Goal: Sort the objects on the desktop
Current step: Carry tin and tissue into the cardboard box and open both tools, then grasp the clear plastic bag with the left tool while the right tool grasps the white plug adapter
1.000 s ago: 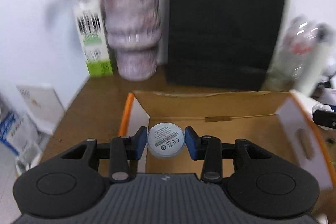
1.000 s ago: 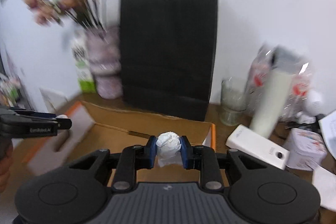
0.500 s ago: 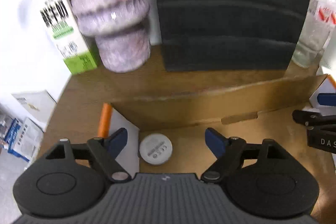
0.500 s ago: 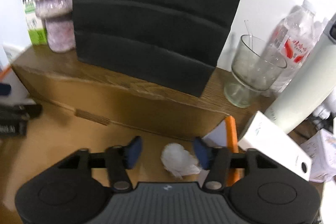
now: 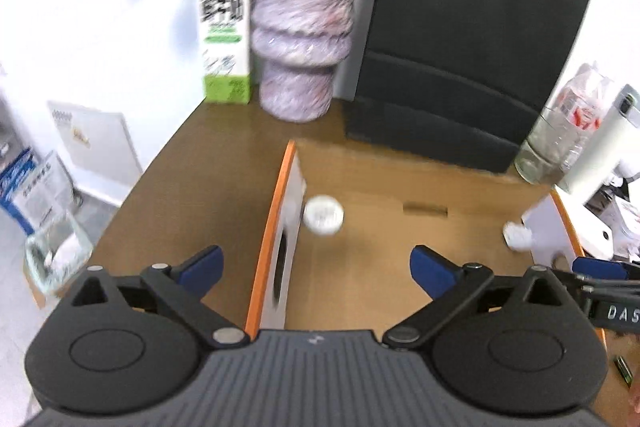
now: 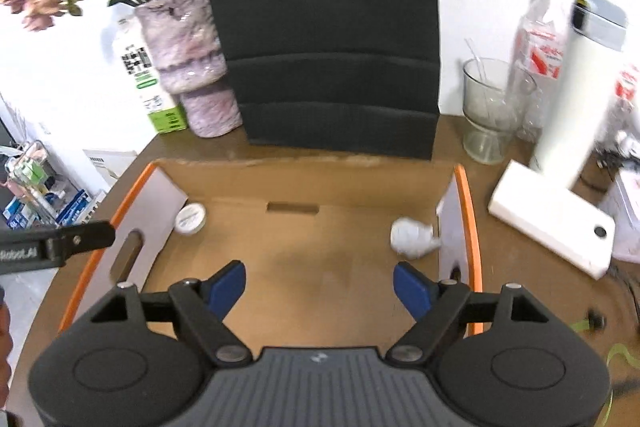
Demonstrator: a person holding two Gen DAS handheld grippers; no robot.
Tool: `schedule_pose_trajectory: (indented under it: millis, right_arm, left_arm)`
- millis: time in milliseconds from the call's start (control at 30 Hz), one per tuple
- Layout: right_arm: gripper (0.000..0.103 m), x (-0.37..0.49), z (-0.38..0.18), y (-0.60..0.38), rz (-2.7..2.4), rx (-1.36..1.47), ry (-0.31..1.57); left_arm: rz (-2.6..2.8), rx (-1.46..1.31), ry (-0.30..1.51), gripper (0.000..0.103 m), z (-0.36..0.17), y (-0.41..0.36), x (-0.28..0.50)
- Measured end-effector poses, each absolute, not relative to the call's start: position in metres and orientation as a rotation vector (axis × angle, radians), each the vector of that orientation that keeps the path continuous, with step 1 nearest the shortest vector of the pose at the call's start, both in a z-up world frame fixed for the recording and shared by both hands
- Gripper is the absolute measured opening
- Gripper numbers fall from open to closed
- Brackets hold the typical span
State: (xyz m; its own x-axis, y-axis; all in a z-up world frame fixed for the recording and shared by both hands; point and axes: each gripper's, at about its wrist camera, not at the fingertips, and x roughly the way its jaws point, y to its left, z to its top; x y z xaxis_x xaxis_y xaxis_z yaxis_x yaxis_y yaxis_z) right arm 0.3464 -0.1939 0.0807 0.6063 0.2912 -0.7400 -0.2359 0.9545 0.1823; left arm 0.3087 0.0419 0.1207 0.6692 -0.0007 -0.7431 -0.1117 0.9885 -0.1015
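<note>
The shallow brown cardboard box with orange-edged white end flaps lies on the wooden bench. The left tool and the right tool are both opening, nothing between their pads. Inside the box, the round white disc lies by the left flap and the crumpled white paper ball by the right flap.

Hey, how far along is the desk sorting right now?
Done: the round white disc and the crumpled paper ball lie in the cardboard box. In hand: nothing; the left gripper and right gripper are opening, empty. Left: the white rectangular box sits outside.
</note>
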Motion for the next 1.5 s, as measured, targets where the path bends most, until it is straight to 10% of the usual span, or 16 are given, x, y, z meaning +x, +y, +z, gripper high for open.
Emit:
schedule_pose_trajectory:
  millis: [733,1500]
  right_arm:
    - [0.089,0.000,0.006,-0.217,0.301,0.027,0.547]
    - [0.091,-0.017,-0.018,-0.208,0.319,-0.029,0.557]
  left_arm:
    - [-0.008,0.042,0.467,0.103,0.026,0.001,-0.017]
    - [-0.025,-0.040,0.605,0.103,-0.003,0.011,-0.012]
